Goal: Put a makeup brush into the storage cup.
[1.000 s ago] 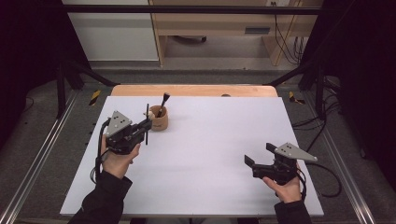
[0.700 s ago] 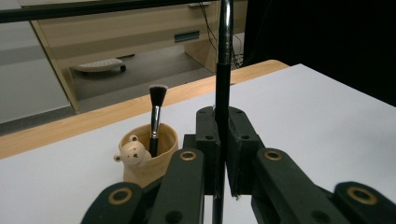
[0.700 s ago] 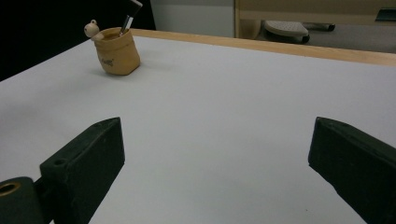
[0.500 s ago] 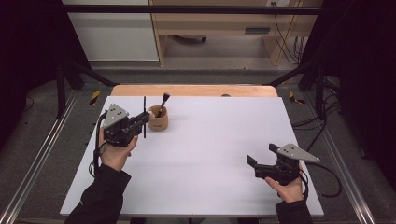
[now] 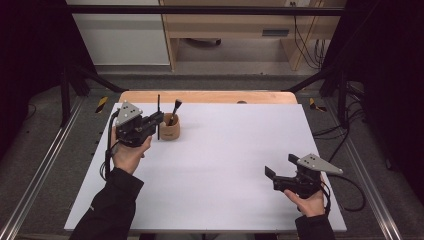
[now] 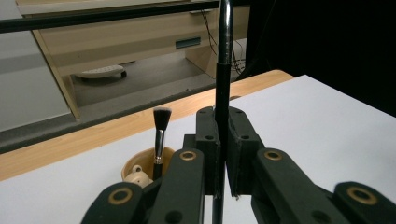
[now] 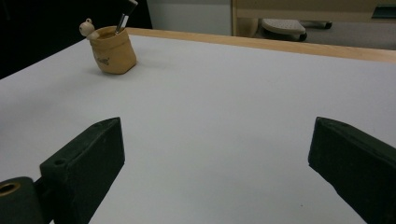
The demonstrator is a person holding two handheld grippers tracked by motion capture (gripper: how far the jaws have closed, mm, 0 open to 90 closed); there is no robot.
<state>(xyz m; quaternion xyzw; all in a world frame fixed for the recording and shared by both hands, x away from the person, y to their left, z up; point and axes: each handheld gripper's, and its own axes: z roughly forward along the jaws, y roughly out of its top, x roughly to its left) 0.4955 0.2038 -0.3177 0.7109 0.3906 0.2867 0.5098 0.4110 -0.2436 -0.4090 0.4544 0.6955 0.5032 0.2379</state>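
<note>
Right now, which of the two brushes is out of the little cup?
The thin black brush, held upright by the left gripper beside the cup; the bushy-tipped brush stands inside it.

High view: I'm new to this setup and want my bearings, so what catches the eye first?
The left gripper, near the table's far left, is shut on a thin black rod that stands upright. Right beside it sits a small tan pot with a makeup brush poking out. The right gripper hovers with jaws wide apart over the bare white table at the near right.
</note>
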